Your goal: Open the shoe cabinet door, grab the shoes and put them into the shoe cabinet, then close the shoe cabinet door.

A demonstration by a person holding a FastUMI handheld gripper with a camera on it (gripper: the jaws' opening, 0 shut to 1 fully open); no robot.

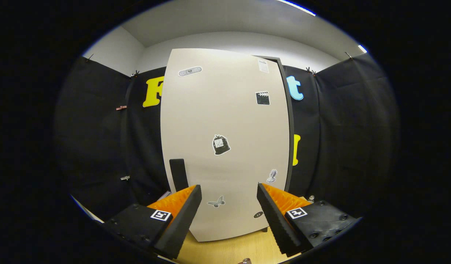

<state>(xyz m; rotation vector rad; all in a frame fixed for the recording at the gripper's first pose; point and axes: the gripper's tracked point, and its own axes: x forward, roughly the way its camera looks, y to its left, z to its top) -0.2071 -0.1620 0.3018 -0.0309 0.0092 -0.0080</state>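
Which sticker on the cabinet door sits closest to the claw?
The butterfly sticker, low on the cabinet door, between the open claw's fingers. The bag, clapperboard and plaster stickers sit higher up.

A recording booth set up as a home corner, not a lived-in room. Black cloth [339, 121] hangs clipped as walls from nine to three o'clock, with bare white wall [225, 40] and ceiling above it at twelve. A pale shoe cabinet door [225, 121], dotted with stickers [220, 145], stands at centre on a wooden floor [233, 249] at six o'clock. The gripper [229, 209] faces it, fingers spread apart with nothing between them.
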